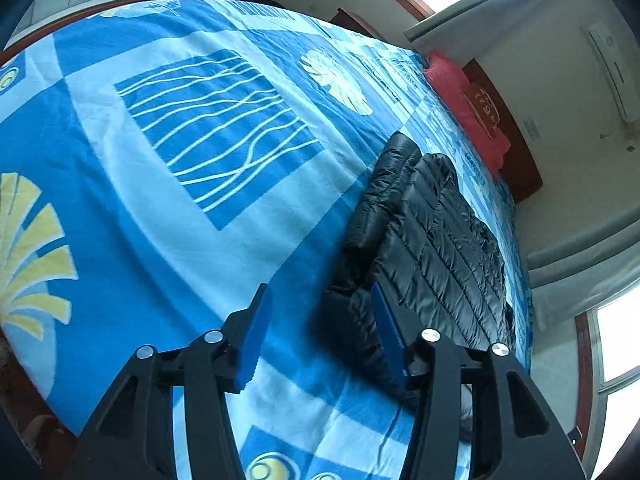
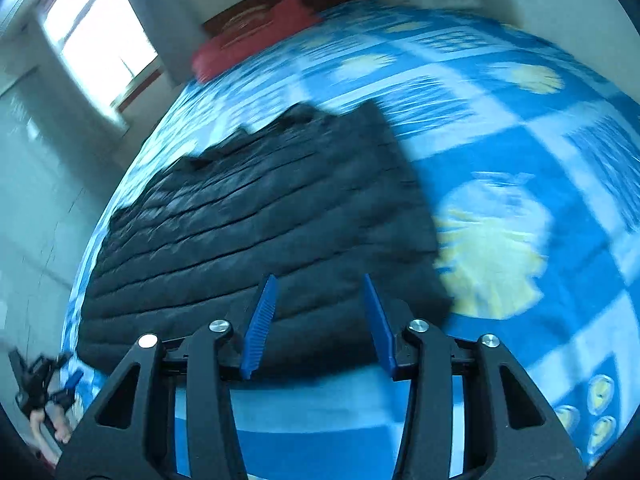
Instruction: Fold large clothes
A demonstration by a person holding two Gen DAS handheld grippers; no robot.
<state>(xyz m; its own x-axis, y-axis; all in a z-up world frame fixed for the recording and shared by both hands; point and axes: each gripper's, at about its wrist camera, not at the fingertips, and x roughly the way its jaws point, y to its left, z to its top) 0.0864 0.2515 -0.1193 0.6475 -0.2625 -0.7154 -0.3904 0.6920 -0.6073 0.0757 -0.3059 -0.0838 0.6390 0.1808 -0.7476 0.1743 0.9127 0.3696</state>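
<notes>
A black quilted puffer jacket (image 1: pixel 432 232) lies folded on the blue patterned bed cover (image 1: pixel 180 240), near the bed's right side in the left wrist view. My left gripper (image 1: pixel 320 288) hovers open at the jacket's near left corner, nothing between its blue pads. The right wrist view is blurred. There the jacket (image 2: pixel 260 208) fills the middle, and my right gripper (image 2: pixel 320 277) hangs open above its near edge, holding nothing. A hand (image 2: pixel 44 424) with the other gripper shows at the lower left edge of that view.
A red pillow (image 1: pixel 464 108) lies against the wooden headboard (image 1: pixel 516 152) at the far end of the bed. Bright windows (image 2: pixel 100 40) and a grey curtain (image 1: pixel 500 4) line the wall beside the bed. The bed cover (image 2: pixel 520 140) stretches wide beside the jacket.
</notes>
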